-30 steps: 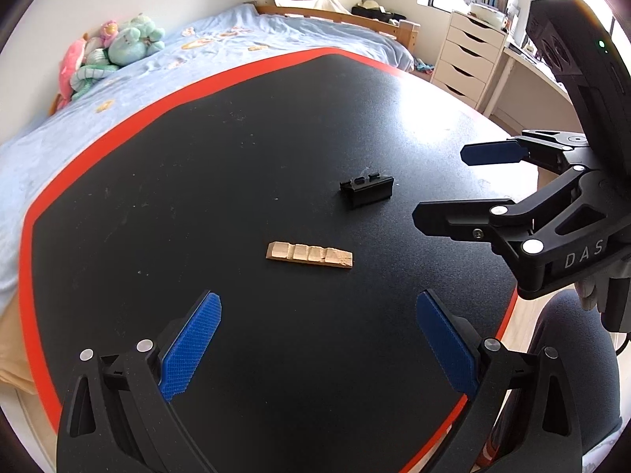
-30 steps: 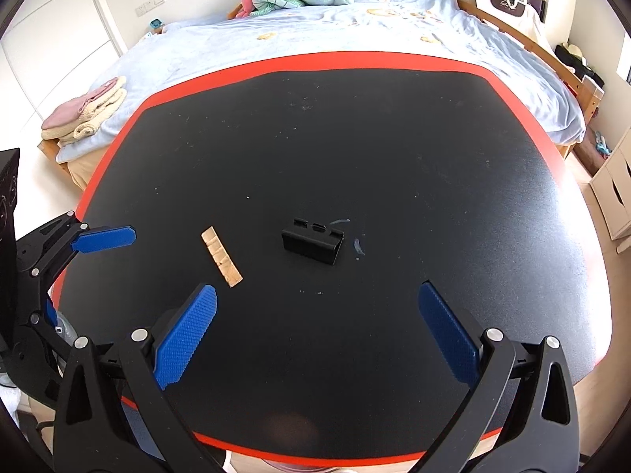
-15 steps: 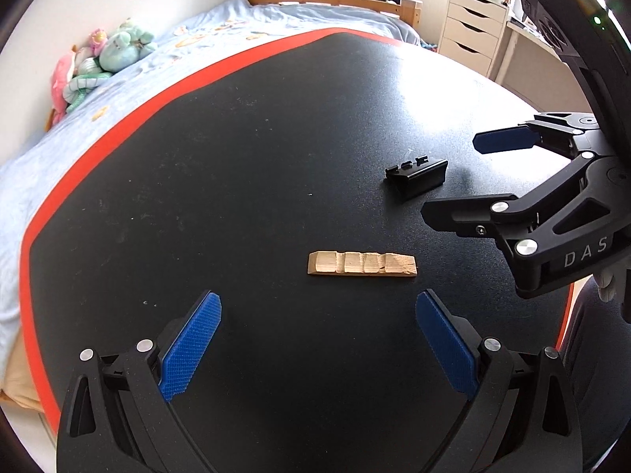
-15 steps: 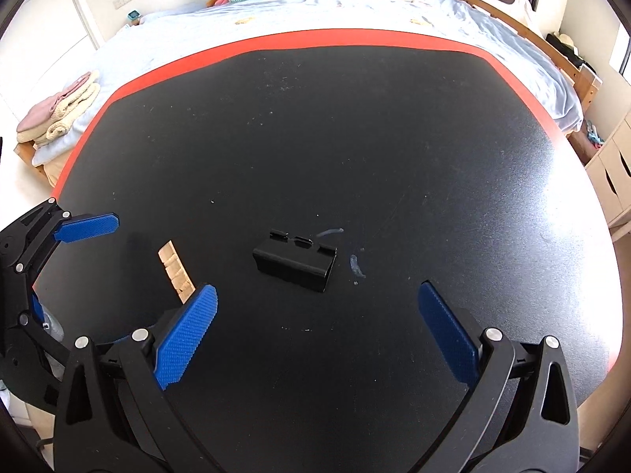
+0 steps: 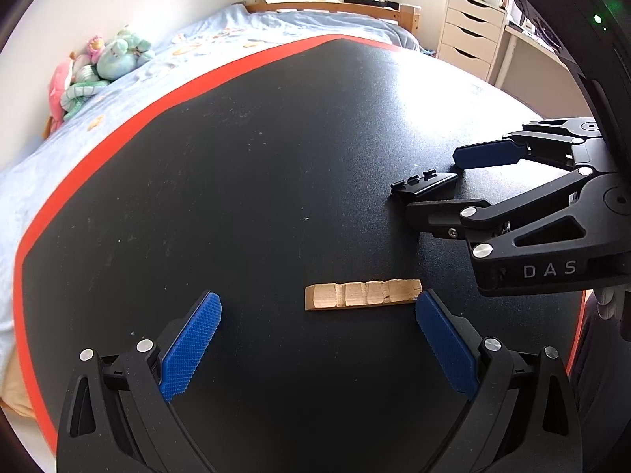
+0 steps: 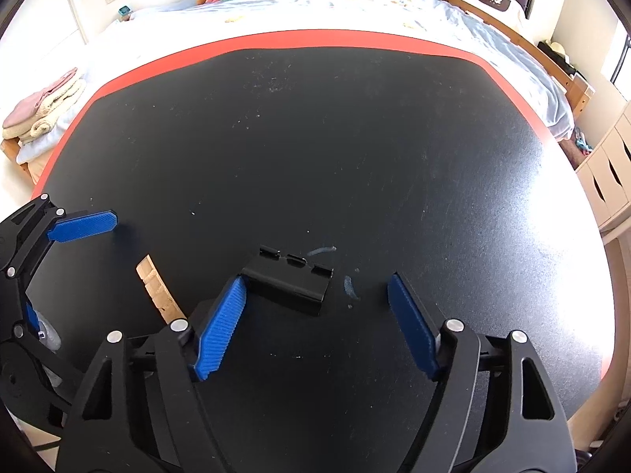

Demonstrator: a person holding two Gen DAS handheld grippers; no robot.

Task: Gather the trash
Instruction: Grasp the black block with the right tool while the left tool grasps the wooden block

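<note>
**Ana:** Both tools have dropped in close since a second ago, and the two scraps now sit almost at the pads where earlier they lay well out ahead.

**Ben:** Start big. That counter [image 6: 355, 138] is a broad matte black sheet with a red border, faintly dusty, and a bed [image 6: 394, 12] runs behind it.

**Ana:** Right hand-held gripper [image 6: 315, 295] next: jaws spread wide and straddling the black plastic clip [image 6: 292, 283]. Its left pad [image 6: 221, 327] sits just beside the clip's end, maybe touching, while the right pad stands apart across a pale smear.

**Ben:** Looks like a line-up, so one squeeze would catch the clip across its short faces.

**Ana:** Agreed. It's a hard, glossy, boxy piece with small slots along the top edge. Rigid, I'd judge, though that gloss could slip.

**Ben:** And the left hand-held gripper [image 5: 315, 327]?

**Ana:** Also spread, holding nothing. The wooden strip [image 5: 361, 295] lies flat across its opening, off-centre, one end right by the right pad [image 5: 441, 347].

**Ben:** Pale, raw wood, notched into little blocks. Thin and low on the surface.

**Ana:** So the ribbed blue pads must come right down to the counter. No bin is in view, so collection has barely begun.
</note>
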